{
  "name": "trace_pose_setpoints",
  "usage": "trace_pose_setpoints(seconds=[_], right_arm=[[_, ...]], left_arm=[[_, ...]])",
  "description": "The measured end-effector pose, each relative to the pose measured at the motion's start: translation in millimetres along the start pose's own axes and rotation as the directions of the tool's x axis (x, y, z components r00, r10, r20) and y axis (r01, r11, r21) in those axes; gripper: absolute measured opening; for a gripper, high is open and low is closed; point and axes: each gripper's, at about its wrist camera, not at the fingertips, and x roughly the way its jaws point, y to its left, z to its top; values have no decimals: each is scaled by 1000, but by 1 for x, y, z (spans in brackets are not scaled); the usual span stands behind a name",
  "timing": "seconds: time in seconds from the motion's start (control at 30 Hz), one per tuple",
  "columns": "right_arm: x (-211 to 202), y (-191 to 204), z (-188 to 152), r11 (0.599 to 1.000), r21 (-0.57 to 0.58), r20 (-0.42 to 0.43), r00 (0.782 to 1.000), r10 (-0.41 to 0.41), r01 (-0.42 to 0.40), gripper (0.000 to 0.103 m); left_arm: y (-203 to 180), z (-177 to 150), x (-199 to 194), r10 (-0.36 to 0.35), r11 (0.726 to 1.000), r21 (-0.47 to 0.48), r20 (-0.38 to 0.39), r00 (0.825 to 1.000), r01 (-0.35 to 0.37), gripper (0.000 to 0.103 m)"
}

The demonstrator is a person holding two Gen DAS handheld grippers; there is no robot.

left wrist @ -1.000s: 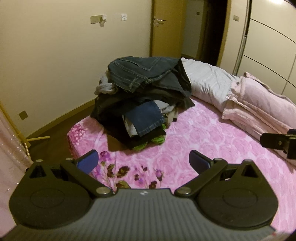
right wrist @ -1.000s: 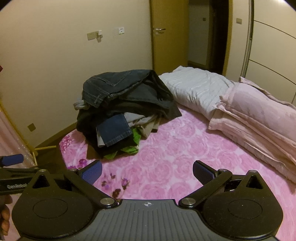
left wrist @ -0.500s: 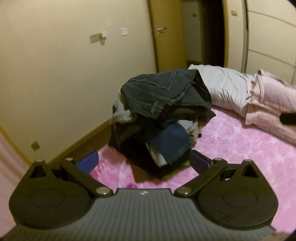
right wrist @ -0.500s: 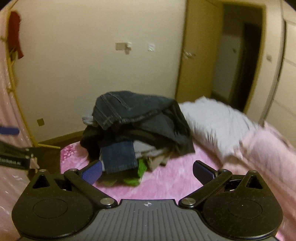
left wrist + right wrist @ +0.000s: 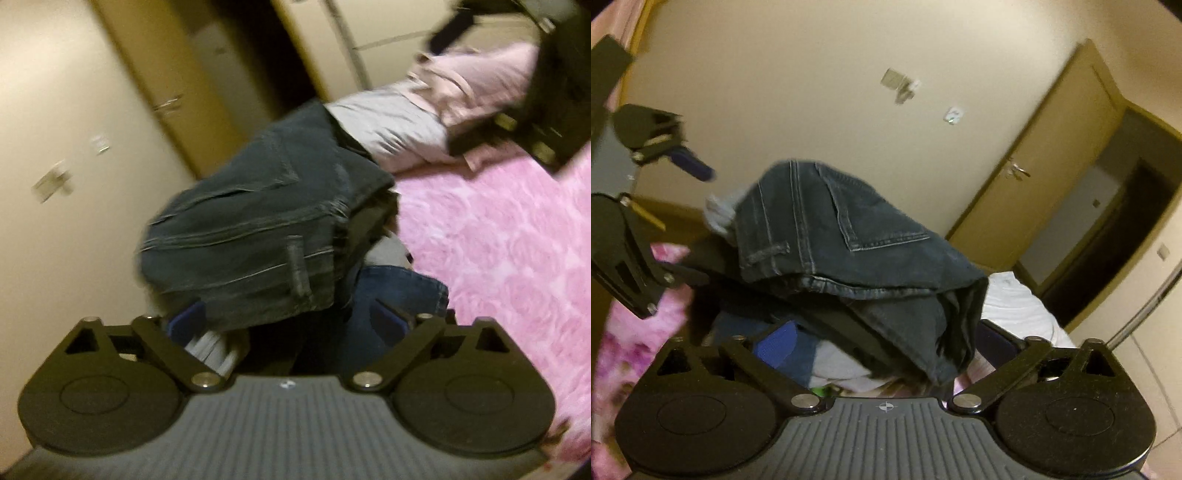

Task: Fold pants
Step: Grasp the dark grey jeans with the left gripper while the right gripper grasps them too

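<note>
Dark jeans (image 5: 258, 236) top the clothes pile (image 5: 827, 362) on the bed (image 5: 509, 251), straight ahead of both tongs. Left tongs (image 5: 284, 321) and right tongs (image 5: 886, 343) have just been narrowing, nothing pinched yet; waistband runs crosswise between them.

Right gripper (image 5: 886, 343) is tight on the clothes pile, jaws just closing in but wide, dark jeans (image 5: 849, 251) hanging between the blue pads (image 5: 777, 343), not pinched. Left gripper (image 5: 657, 206) sits off to its left.
</note>
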Motion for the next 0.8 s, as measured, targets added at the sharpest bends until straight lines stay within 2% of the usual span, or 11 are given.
trace_pose_setpoints(seconds=[0.07, 0.17, 0.23, 0.27, 0.33, 0.4, 0.5, 0.7, 0.8], right_arm=[[24, -2, 3, 1000, -16, -31, 999, 8, -8, 79], [46, -3, 9, 998, -60, -41, 999, 29, -32, 79], [58, -1, 12, 992, -111, -34, 998, 56, -60, 79], [63, 2, 14, 988, -137, -29, 997, 70, -73, 79], [73, 7, 19, 974, -200, -14, 995, 101, -102, 79], [81, 14, 23, 957, -270, 4, 994, 110, -105, 80], [93, 23, 25, 927, -357, 20, 991, 129, -113, 80], [124, 41, 17, 837, -537, 51, 986, 158, -107, 80], [121, 41, 22, 830, -546, 85, 978, 190, -114, 80]], left_arm=[[-5, -1, 24, -31, 998, 58, 15, 999, 31, 90], [-10, -4, 45, -32, 993, 116, 27, 999, 29, 78], [-7, -4, 49, -19, 993, 118, 34, 999, 15, 52], [-4, -5, 50, -15, 993, 116, 32, 999, 11, 47], [6, -4, 48, -45, 995, 88, 30, 999, 42, 27], [15, -3, 41, -58, 996, 74, 38, 998, 55, 16], [27, 0, 31, -57, 996, 71, 63, 996, 53, 13], [46, 2, 26, -48, 999, 31, 83, 995, 45, 12], [47, -3, 24, -60, 998, 24, 67, 996, 59, 13]])
